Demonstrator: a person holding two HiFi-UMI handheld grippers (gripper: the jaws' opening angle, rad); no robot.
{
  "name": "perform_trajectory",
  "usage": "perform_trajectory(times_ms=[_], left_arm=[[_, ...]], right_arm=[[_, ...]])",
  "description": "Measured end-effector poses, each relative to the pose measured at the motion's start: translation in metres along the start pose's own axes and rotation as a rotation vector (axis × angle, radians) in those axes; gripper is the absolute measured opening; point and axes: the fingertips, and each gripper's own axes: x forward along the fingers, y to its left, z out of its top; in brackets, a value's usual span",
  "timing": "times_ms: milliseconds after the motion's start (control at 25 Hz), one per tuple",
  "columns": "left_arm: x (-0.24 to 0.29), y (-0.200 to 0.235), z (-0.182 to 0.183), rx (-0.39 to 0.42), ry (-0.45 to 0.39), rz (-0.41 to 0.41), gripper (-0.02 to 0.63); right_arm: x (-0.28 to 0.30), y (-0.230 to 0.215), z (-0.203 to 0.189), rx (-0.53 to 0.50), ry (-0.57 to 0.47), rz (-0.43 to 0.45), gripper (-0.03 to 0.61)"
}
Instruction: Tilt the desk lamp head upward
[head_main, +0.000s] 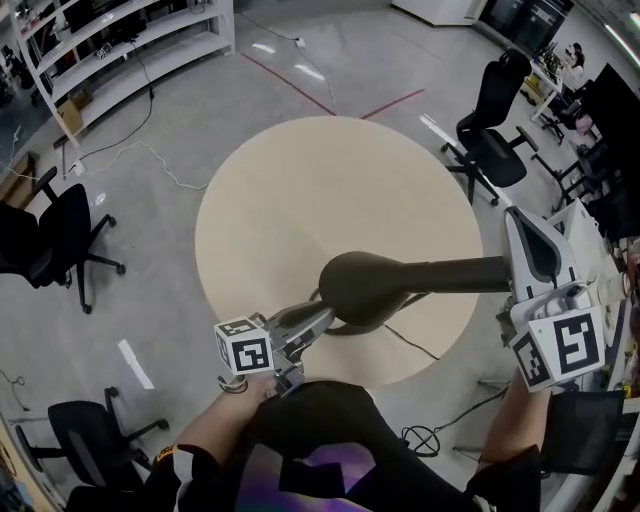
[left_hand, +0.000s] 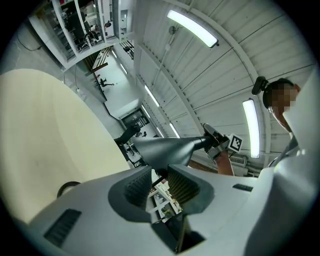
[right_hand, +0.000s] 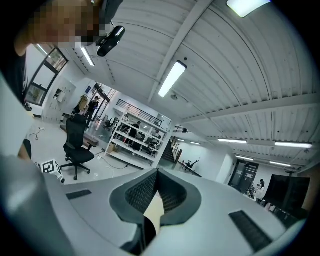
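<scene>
The dark desk lamp (head_main: 365, 288) stands on the round beige table (head_main: 300, 190). Its cone-shaped head tapers into a narrow neck (head_main: 460, 272) that runs right to the side of my right gripper (head_main: 522, 225). That gripper points up and away, shut, with no lamp between its pads in the right gripper view. My left gripper (head_main: 318, 318) reaches in low at the lamp's near left side. In the left gripper view the lamp head (left_hand: 165, 149) hangs just above the jaws, which stand a narrow gap apart with nothing between them. The right gripper (left_hand: 220, 143) shows at the neck's far end.
A black cable (head_main: 425, 347) trails off the table's near right edge to the floor. Black office chairs stand at the left (head_main: 60, 235), lower left (head_main: 95, 440) and upper right (head_main: 495, 130). White shelving (head_main: 120, 40) lines the far left.
</scene>
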Motion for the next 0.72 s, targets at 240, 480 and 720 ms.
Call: perform_trajectory(times_ms=[240,480,720], left_arm=[[0.000,0.000,0.001,0.003,0.009,0.010,0.141],[-0.002,-0.009,0.013,0.033,-0.024,0.012,0.138],[-0.011,-0.017,0.037,0.072,-0.056,0.023,0.133]], right_arm=[[0.001,-0.004,-0.003,0.056,-0.013,0.007,0.014],[-0.005,-0.011,-0.014,0.095,0.003,-0.004,0.014],[-0.008,-0.020,-0.024,0.167,0.004,-0.033,0.014]])
